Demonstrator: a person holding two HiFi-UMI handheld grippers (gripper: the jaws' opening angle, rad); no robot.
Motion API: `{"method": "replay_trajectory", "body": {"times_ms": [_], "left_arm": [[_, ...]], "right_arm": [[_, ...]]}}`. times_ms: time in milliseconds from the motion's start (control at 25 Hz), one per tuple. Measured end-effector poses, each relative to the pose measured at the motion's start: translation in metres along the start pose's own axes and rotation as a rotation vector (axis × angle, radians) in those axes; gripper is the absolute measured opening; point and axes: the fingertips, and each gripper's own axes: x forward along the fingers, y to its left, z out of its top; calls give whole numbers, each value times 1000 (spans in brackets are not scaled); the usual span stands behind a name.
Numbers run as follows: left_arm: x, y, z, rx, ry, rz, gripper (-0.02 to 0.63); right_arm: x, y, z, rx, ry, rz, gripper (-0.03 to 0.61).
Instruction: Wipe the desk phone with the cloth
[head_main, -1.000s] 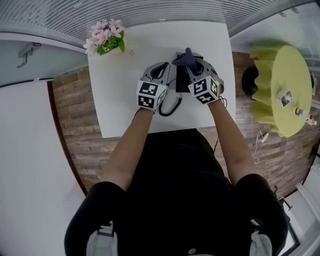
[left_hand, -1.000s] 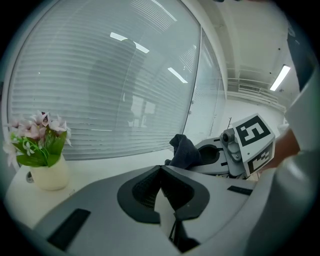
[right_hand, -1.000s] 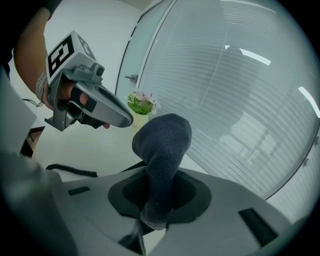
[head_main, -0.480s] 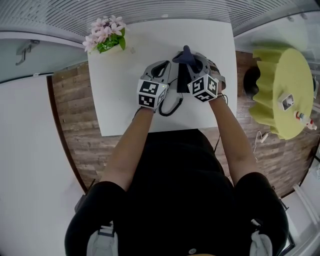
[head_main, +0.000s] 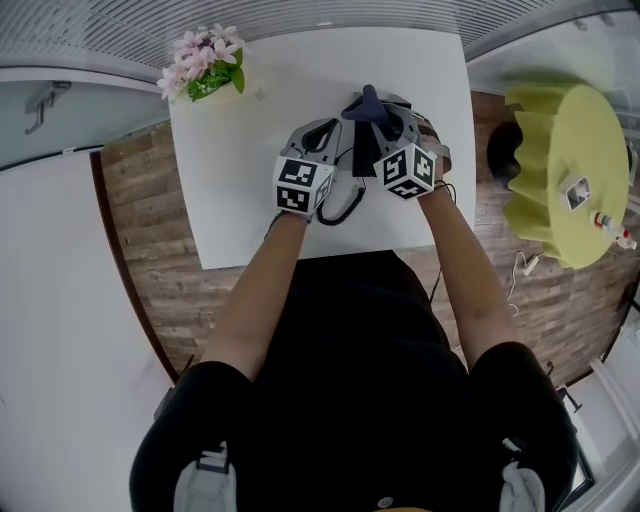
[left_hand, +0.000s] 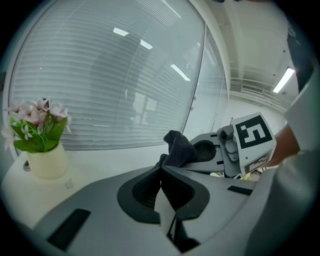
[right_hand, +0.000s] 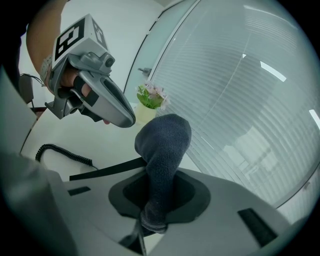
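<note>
The black desk phone (head_main: 361, 157) lies on the white table (head_main: 240, 170), mostly hidden under both grippers. Its coiled cord (head_main: 342, 211) loops toward me. My right gripper (head_main: 386, 113) is shut on a dark blue cloth (head_main: 369, 104), which sticks up out of the jaws above the phone's far end. In the right gripper view the cloth (right_hand: 163, 144) rises from the right gripper (right_hand: 156, 209), with the cord (right_hand: 62, 152) on the table at left. My left gripper (head_main: 327, 134) hovers beside the phone's left edge, jaws together on nothing. The left gripper (left_hand: 160, 170) points at the cloth (left_hand: 179, 147).
A pot of pink flowers (head_main: 203, 68) stands at the table's far left corner. Wooden floor borders the table on both sides. A yellow-green round table (head_main: 570, 170) with small items stands to the right. A window with blinds (left_hand: 115, 75) runs behind the table.
Both grippers stay over the phone in almost the same place. The right gripper with the cloth has edged slightly left, and the head view has shifted a little.
</note>
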Motion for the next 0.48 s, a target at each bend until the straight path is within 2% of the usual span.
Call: {"method": "replay_trajectory", "body": {"times_ms": [480], "left_arm": [[-5, -5, -13, -4, 11, -5, 11]], "right_arm": [[-7, 21, -8, -5, 6, 11, 80]]}}
